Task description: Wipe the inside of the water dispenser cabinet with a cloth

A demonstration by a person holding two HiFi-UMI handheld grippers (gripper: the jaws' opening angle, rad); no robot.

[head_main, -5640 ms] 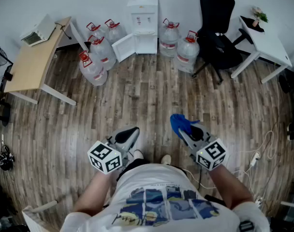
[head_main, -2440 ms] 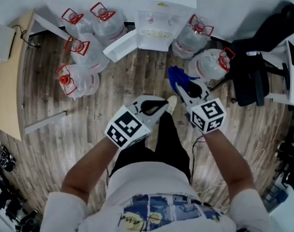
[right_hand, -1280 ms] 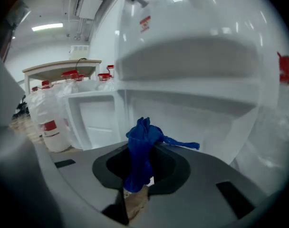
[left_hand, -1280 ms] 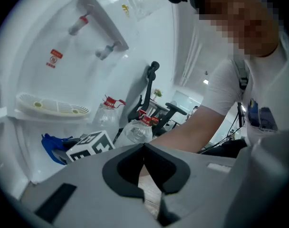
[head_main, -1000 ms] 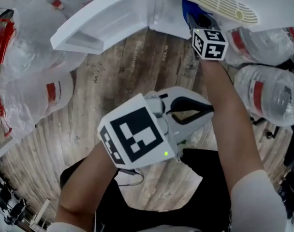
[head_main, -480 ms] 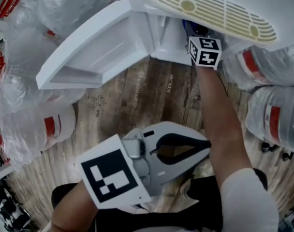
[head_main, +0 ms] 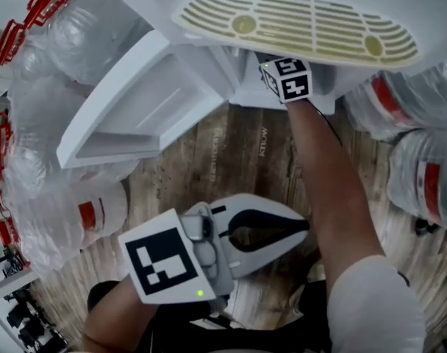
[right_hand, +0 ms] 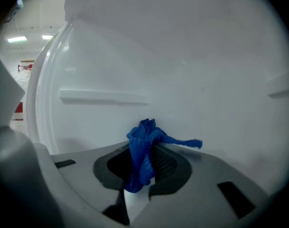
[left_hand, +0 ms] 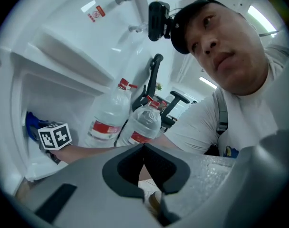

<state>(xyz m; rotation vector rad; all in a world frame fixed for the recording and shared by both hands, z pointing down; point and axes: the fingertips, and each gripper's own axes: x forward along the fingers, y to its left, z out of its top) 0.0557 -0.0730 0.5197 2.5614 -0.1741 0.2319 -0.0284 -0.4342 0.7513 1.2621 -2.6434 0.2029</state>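
Right gripper view puts the water dispenser cabinet [right_hand: 206, 80] all round your jaws. Its white back wall lies straight ahead of them, a side wall curves round to their left, and a thin shelf ledge [right_hand: 104, 97] runs crosswise above and to the left of the tips. In the head view the cabinet door [head_main: 146, 101] stands swung open well to the left of your right arm. Only the marker cube shows at the opening, so the jaws are inside. Your right gripper [right_hand: 144, 149] is clamped on the blue cloth [right_hand: 142, 139]. The cloth bunches up past the tips with one tail trailing off to their right, and its long axis runs along the jaws toward the wall. I cannot tell whether the bunch touches the wall. I judge the next stroke needs you to press forward and then sweep sideways. Your left gripper [left_hand: 143, 148] hangs well back outside the cabinet, near your body, with its jaws closed together on nothing, so the right one is far nearer the work.
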